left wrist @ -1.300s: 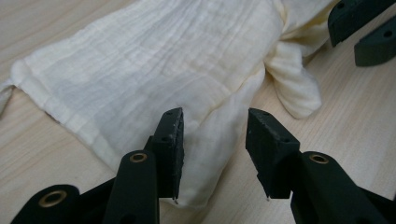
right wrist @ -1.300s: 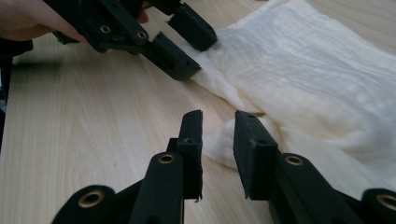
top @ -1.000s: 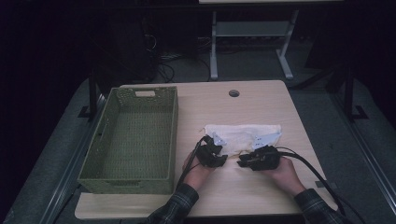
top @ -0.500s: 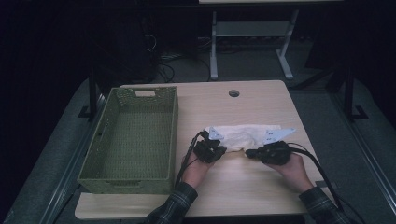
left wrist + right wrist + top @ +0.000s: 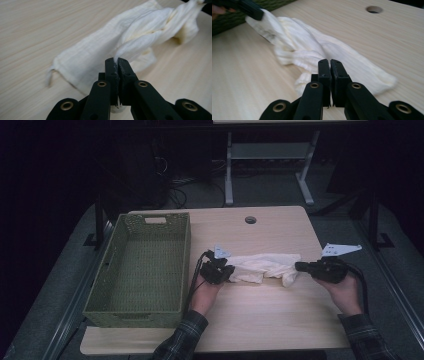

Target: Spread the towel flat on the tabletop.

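Both grippers are clamped on a white cloth [image 5: 265, 267] that stretches between them across the wooden table [image 5: 260, 320]. In the high view the left gripper [image 5: 226, 270] sits just right of the green woven basket [image 5: 142, 265] and bites the cloth's left end, while the right gripper [image 5: 300, 266] sits well over toward the table's right side and holds the opposite end. Between the two, the cloth runs as a loosely bunched, twisted band, its lower folds resting on the tabletop near the right gripper.

From the left gripper view, its black jaws are pressed together with a pinch of fabric [image 5: 130, 47] caught at the tips; the cloth fans away from there up toward the top right corner, where it narrows into a twist, and a flatter flap lies on the wood to the left of the jaws.

From the right gripper view, the jaws stand equally tight together, with cloth [image 5: 304, 50] bunched right at and behind their tips. The cloth leads off to the upper left, where the other gripper [image 5: 252, 10] holds its far end beside the basket's edge [image 5: 227, 22]. A round cable hole [image 5: 374, 9] shows in the tabletop beyond.
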`<action>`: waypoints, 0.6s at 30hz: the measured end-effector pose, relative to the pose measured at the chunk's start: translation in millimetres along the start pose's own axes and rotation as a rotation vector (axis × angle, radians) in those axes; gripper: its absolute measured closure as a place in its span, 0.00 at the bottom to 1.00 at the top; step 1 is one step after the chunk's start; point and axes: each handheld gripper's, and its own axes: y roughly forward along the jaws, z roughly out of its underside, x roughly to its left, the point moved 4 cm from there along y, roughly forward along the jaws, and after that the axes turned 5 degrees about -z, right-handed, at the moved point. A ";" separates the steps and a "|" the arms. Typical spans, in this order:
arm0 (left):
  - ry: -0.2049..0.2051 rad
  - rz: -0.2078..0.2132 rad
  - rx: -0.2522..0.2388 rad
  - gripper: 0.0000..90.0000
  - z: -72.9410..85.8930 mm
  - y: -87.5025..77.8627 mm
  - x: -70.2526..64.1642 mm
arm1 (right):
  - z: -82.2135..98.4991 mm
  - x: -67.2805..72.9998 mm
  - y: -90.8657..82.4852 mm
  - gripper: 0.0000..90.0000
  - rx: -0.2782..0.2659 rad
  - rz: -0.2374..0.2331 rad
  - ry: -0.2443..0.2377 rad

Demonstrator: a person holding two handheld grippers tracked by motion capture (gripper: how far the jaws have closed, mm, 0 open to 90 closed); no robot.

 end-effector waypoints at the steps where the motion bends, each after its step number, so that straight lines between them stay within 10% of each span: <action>1: 0.004 -0.024 0.007 0.97 -0.1 1.1 2.3 | 1.8 -5.2 -2.1 0.97 0.001 0.011 0.005; 8: 0.024 -0.135 0.056 0.91 6.1 19.0 16.4 | 19.6 -34.8 -2.1 0.97 0.052 0.061 0.068; 18: 0.106 -0.117 -0.022 0.70 -4.4 -3.4 -11.6 | 24.8 -34.5 10.9 0.97 0.101 0.046 0.078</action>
